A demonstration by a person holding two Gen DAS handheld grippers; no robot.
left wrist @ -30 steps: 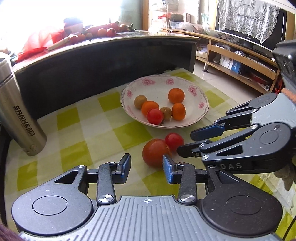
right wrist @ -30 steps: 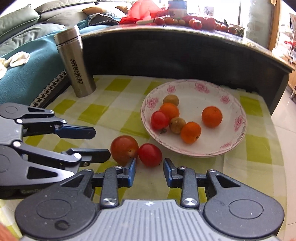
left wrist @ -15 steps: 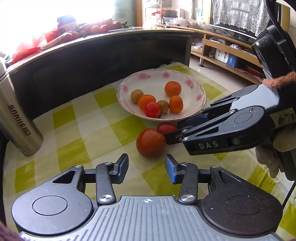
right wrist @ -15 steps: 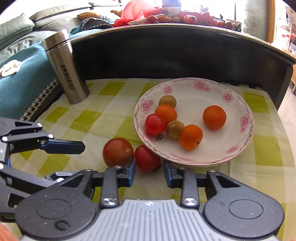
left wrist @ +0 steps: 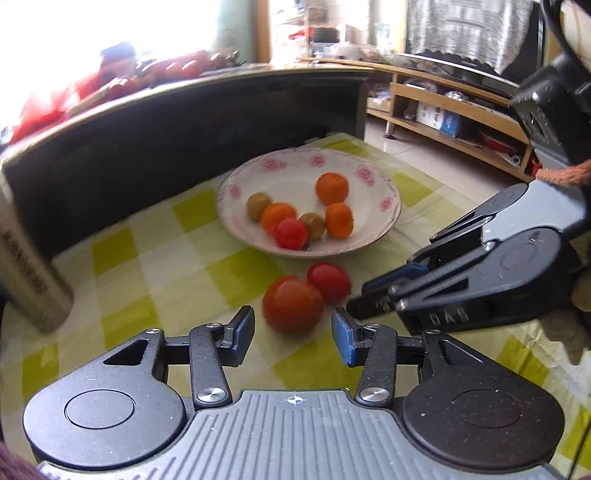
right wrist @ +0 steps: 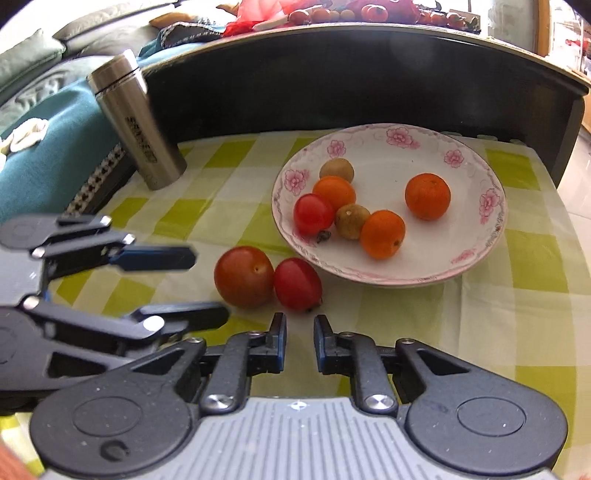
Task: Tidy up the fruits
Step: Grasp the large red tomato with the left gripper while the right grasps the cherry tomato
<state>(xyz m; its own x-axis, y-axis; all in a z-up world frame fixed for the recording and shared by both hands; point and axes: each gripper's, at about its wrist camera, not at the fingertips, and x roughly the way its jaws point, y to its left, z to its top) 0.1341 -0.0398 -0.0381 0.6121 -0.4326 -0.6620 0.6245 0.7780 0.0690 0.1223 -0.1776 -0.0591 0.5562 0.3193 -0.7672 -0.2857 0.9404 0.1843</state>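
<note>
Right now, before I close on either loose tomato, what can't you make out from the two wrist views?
- Steel flask: top cut off by the left wrist view's edge; lettering blurred.
- Large red tomato: motion-blurred in the left wrist view; its underside is hidden in both.
- Fruit on the dark counter: too small and overexposed to identify.
- Right gripper: seen side-on in the left wrist view, so the gap is unclear there.

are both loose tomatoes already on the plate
No, the two tomatoes sit on the tablecloth beside the plate.

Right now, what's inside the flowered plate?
In the flowered plate: three oranges, two brownish fruits and one red tomato. Whatever lies beneath them is hidden.
</note>
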